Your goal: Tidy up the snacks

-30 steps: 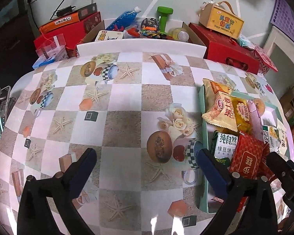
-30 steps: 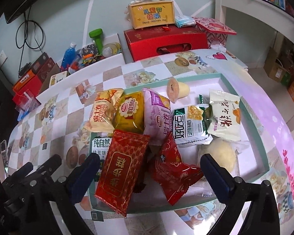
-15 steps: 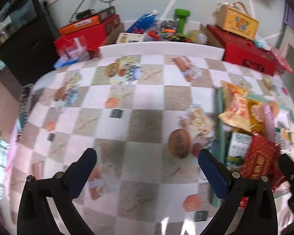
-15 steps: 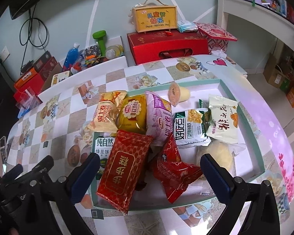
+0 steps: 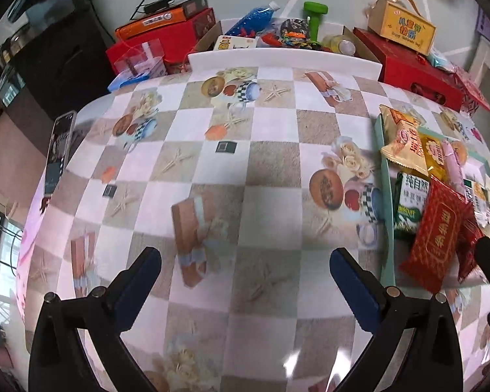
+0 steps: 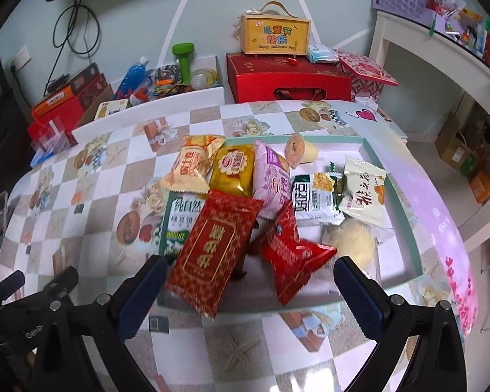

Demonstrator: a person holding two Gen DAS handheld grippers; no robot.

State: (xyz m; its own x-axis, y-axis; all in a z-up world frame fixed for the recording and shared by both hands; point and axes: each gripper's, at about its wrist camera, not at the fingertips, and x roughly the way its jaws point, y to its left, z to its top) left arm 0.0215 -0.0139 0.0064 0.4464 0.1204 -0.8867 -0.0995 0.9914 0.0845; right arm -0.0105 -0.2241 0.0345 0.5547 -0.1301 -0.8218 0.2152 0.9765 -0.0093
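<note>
- Left gripper [image 5: 245,269]: fingers spread wide, nothing between them; it hangs over bare checked tablecloth [image 5: 271,163].
- Right gripper [image 6: 250,276]: fingers likewise spread wide and holding nothing, poised at the near edge of the tray [image 6: 408,238].
- The tray, pale green, lies at 3 o'clock in the left wrist view and at centre in the right wrist view.
- Snacks are heaped in the tray's left half. A large red packet [image 6: 214,248] overhangs the near rim at 6 o'clock; a smaller red packet [image 6: 290,254] lies just beside it.
- Behind these: a green-and-white biscuit packet [image 6: 178,219], a cream packet [image 6: 192,168], a yellow packet [image 6: 233,170] and a pink packet [image 6: 272,178], overlapping.
- At 3 o'clock in the tray: two white packets and a pale round item, possibly a bun; its wrapper is unclear.
- A phone [image 5: 60,145] lies at the table's left edge.
</note>
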